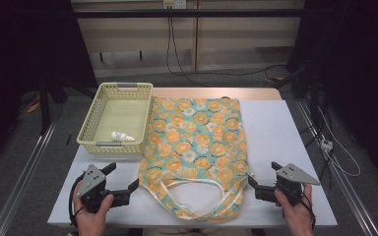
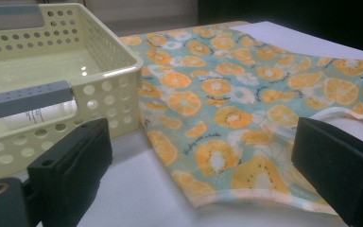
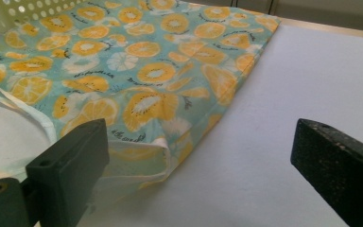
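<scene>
Two bare hands, no sleeves visible. Left gripper: dark grey body, black blocky jaws, grey three-cornered top plate with small screws, black cable looping beside wrist. Right gripper: same build, cable trailing over hand.

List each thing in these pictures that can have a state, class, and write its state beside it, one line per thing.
Fruit-print tote bag: lying flat on the table, handles toward the person, not gripped.
Yellow perforated basket: upright, left of the bag, holding one item.
Small white bottle: lying on its side inside the basket.
Left gripper: open, holding nothing, beside the bag's near left corner.
Right gripper: open, holding nothing, beside the bag's near right corner.
</scene>
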Available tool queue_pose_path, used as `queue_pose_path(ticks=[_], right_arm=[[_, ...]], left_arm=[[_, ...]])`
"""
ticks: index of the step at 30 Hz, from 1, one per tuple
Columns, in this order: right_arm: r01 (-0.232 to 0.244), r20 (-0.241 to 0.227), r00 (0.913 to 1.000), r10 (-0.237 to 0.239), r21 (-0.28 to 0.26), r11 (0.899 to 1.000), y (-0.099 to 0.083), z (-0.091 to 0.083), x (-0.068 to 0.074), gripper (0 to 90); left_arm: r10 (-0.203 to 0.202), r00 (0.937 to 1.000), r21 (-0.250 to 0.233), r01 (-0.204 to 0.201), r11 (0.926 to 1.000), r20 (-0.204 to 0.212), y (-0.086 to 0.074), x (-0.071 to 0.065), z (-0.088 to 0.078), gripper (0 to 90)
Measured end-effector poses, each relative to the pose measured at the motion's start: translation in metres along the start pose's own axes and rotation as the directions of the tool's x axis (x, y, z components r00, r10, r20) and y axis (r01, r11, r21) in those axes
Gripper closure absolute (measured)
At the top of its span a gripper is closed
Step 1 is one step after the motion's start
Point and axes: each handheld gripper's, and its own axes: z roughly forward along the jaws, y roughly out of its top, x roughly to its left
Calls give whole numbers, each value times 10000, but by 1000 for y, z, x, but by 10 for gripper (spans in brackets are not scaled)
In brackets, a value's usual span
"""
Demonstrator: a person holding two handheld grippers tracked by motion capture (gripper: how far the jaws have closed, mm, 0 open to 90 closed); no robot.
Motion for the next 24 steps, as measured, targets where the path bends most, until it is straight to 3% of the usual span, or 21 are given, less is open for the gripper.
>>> queue_pose_path(ticks=[13, 16, 24], right_arm=[[115, -265, 9996, -114, 17, 9999, 2, -1, 2, 85], [202, -494, 9986, -187, 307, 9993, 3, 0, 4, 87], [343, -667, 9973, -313, 446, 9984, 9, 2, 9, 102]], left_arm=[[-110, 9999, 112, 110, 9999, -48, -1, 1, 1, 56], [-91, 10000, 148, 92, 9998, -34, -1, 0, 2, 56], [-71, 10000, 158, 70, 9998, 41, -1, 0, 2, 56]])
